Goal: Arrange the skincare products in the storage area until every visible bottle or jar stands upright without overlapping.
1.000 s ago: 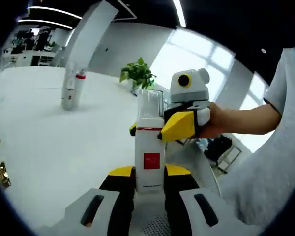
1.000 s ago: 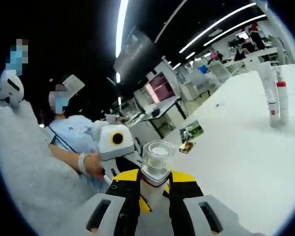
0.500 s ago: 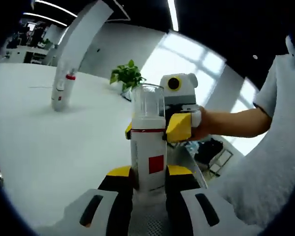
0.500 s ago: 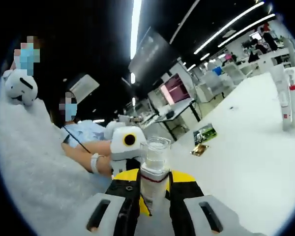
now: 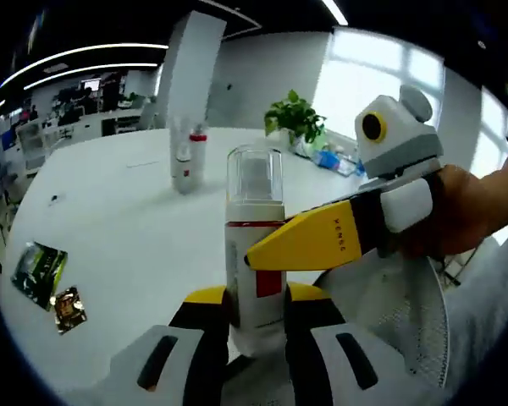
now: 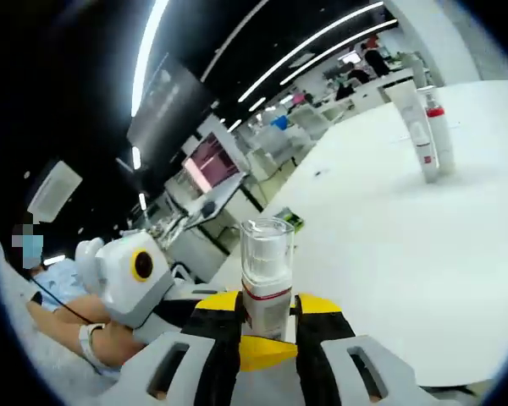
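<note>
Left gripper view has both sets of tongs clamped on the white pump bottle [image 5: 254, 262], left tongs [image 5: 256, 309] low, right tongs [image 5: 300, 245] higher, probably steadying it upright above the worktop [image 5: 127, 220] edge.

The bottle [image 5: 256, 279] has a smooth, opaque white plastic body with a glossy sheen, topped by a clear plastic cap [image 5: 255, 181]. The surface [image 5: 127, 228] looks smooth, matt white. The right gripper [image 5: 309, 244] shows glossy yellow plastic. Two sachets [image 5: 49, 279] look shiny, foil-like.
</note>
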Motion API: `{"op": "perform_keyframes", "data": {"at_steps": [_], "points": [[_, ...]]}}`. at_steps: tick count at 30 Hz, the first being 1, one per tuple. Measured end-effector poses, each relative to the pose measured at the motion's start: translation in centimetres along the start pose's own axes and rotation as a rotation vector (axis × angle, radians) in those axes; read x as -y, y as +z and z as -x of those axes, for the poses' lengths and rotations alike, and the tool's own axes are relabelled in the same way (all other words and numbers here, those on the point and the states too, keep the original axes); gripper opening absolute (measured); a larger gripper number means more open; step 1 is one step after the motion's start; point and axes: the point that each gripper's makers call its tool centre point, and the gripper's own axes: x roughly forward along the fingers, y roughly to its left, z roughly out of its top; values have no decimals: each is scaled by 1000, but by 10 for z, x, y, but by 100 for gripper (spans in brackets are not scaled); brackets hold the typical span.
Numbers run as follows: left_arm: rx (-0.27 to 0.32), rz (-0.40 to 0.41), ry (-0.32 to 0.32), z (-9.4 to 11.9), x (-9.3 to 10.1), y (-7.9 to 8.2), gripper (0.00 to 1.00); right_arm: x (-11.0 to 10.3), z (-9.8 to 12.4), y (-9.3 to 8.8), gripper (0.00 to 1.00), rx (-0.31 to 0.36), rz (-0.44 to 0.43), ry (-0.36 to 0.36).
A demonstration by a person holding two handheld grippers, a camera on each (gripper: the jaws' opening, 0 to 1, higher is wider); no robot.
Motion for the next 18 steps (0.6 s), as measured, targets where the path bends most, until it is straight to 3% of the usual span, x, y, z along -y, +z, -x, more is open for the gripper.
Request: {"op": "perform_keyframes", "data": {"at_steps": [1, 2, 5, 6, 9, 13, 15, 18], "points": [[-10, -32, 8, -1, 1, -1, 20, -2, -1, -1, 20, -5, 12, -2], [-26, -63, 13, -1, 3, -4, 20, 5, -2, 2, 20, 13, 41, -70], [-22, -54, 29, 0, 0, -3, 20, 4, -2, 0, 17, 8, 19, -65], [-12, -30, 21, 1, -1, -2, 20, 4, -2, 2, 17, 13, 66, -58], [16, -1, -6, 3, 2, 2, 21, -2, 2, 3, 16, -21, 114, 21], [73, 91, -119, 5, 15, 11, 22, -10, 10, 6, 15, -51, 152, 174], [76, 114, -194, 6, 24, 12, 22, -21, 19, 1, 15, -101, 228, 284], [101, 126, -276, 9, 38, 17, 21, -30, 30, 1, 15, -125, 311, 376]]}}
